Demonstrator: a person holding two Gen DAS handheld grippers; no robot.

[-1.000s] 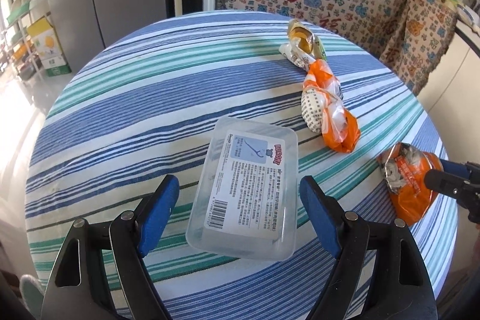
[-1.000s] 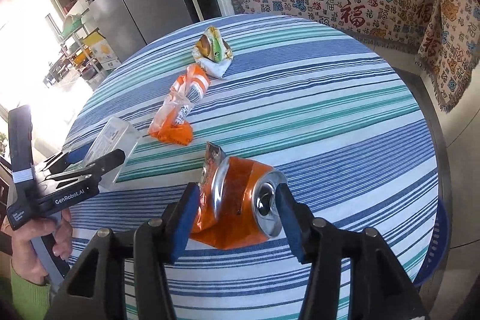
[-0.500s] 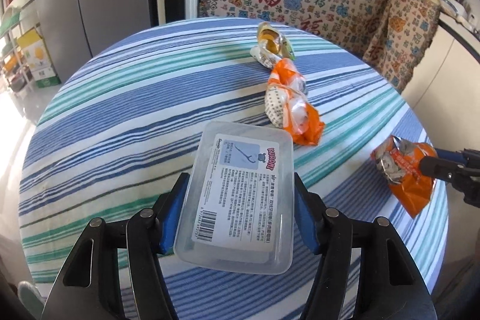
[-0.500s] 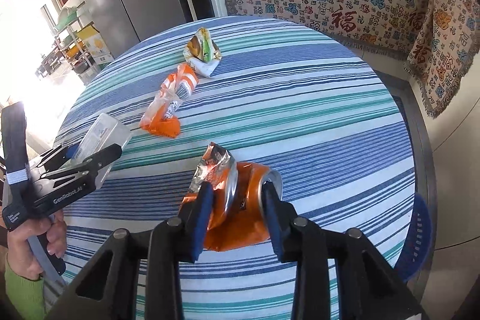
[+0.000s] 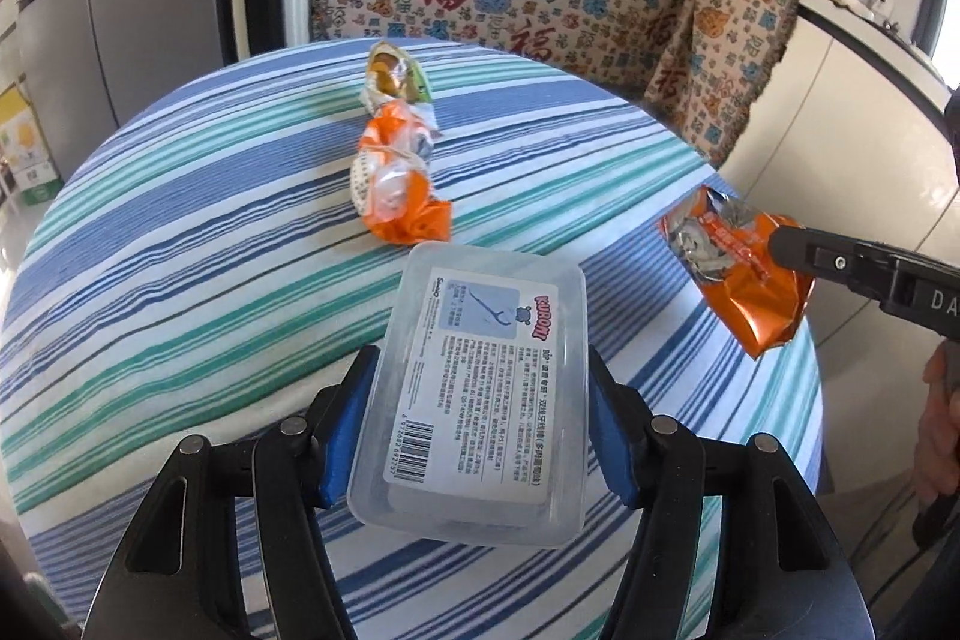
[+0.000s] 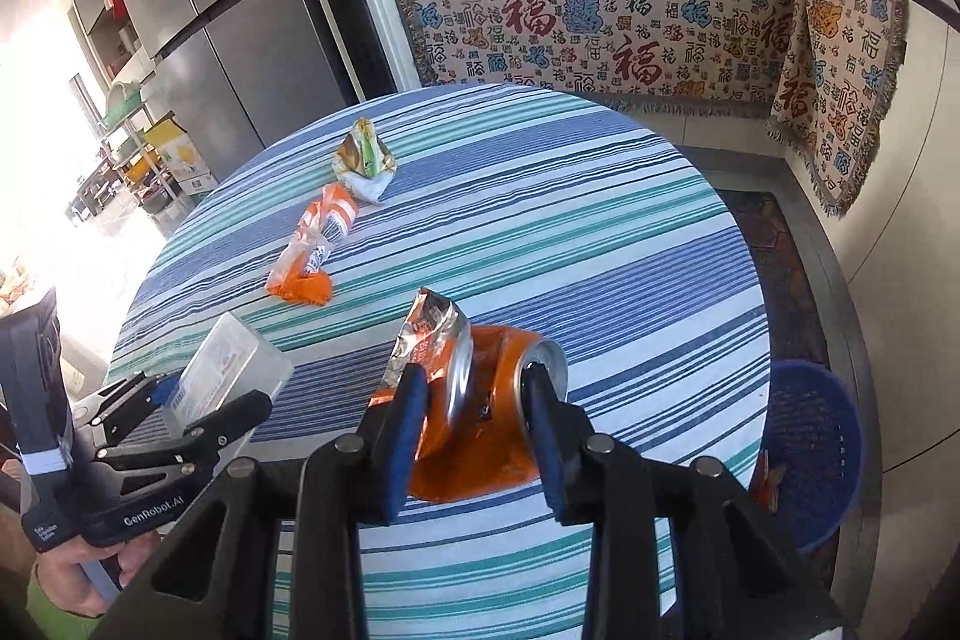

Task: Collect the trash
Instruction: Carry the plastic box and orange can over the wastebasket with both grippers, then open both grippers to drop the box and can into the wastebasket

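A round desk (image 6: 600,196) under a blue, teal and white striped cloth fills both views, backed by a patterned throw (image 6: 600,10) over furniture on the far side and a steel fridge (image 6: 210,10) at far left. A blue perforated basket (image 6: 810,448) sits on the floor off the desk's near right edge, seemingly the bin for the rubbish. The left tongs (image 5: 480,418) are clenched on a clear plastic box (image 5: 480,388) with a printed label, its blue pads pressed to the long sides, and the box appears raised off the cloth at the near left. The right tongs (image 6: 477,394) are clamped on a crushed orange drink can (image 6: 498,400), with a crumpled foil packet (image 6: 429,334) pinned against its left side; the bundle looks lifted clear of the near right of the desk. Two pieces lie loose toward the far middle: an orange and white twisted wrapper (image 5: 396,184) and, just beyond it and touching or nearly so, a small yellow-green wrapper (image 5: 393,79). The step in hand appears to be carrying off a first load, one item per hand. The next move likely calls for swinging both loads over the basket and letting go there, the can side being nearer, then returning for the two wrappers.
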